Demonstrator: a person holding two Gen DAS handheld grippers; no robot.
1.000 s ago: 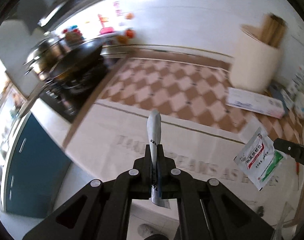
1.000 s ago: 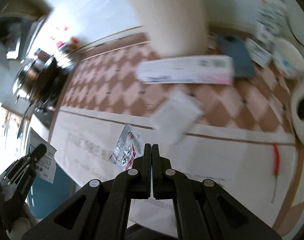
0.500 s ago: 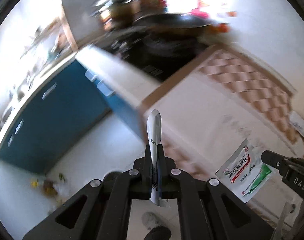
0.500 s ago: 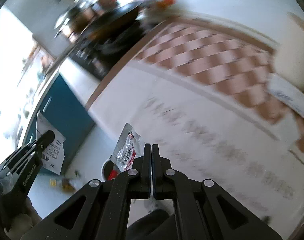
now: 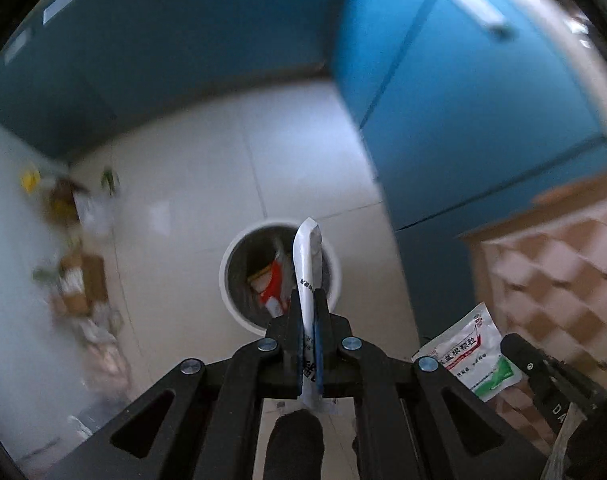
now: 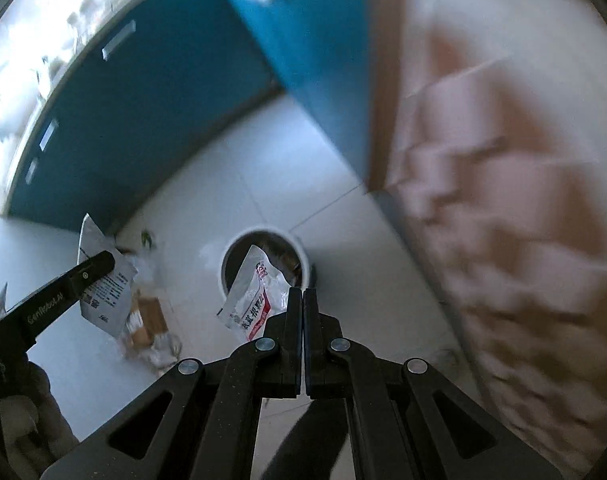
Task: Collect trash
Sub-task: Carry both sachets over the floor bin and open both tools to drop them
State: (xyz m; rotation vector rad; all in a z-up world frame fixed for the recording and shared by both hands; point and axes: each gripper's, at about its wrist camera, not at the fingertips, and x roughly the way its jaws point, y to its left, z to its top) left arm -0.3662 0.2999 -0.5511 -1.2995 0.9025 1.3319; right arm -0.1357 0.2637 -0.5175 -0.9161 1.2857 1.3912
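Note:
My left gripper [image 5: 308,300] is shut on a white packet [image 5: 308,256], seen edge-on, held above a round white trash bin [image 5: 227,276] on the floor; it also shows in the right wrist view [image 6: 99,266] with its packet [image 6: 103,292]. My right gripper [image 6: 302,300] is shut on a red-and-white sachet [image 6: 253,292], held above the same bin [image 6: 303,252]. That sachet also shows in the left wrist view [image 5: 467,350], at the right gripper's tip [image 5: 515,346]. The bin holds a red-and-white wrapper [image 5: 271,284].
Blue cabinet doors [image 5: 463,100] stand behind and to the right of the bin. The table's edge with the checkered cloth [image 5: 555,264] is at the right. Scattered litter and cardboard [image 5: 79,276] lie on the pale tiled floor at the left.
Both grippers have swung away from the table top and down toward the floor, each still holding its packet. The trash bin has come into view below them.

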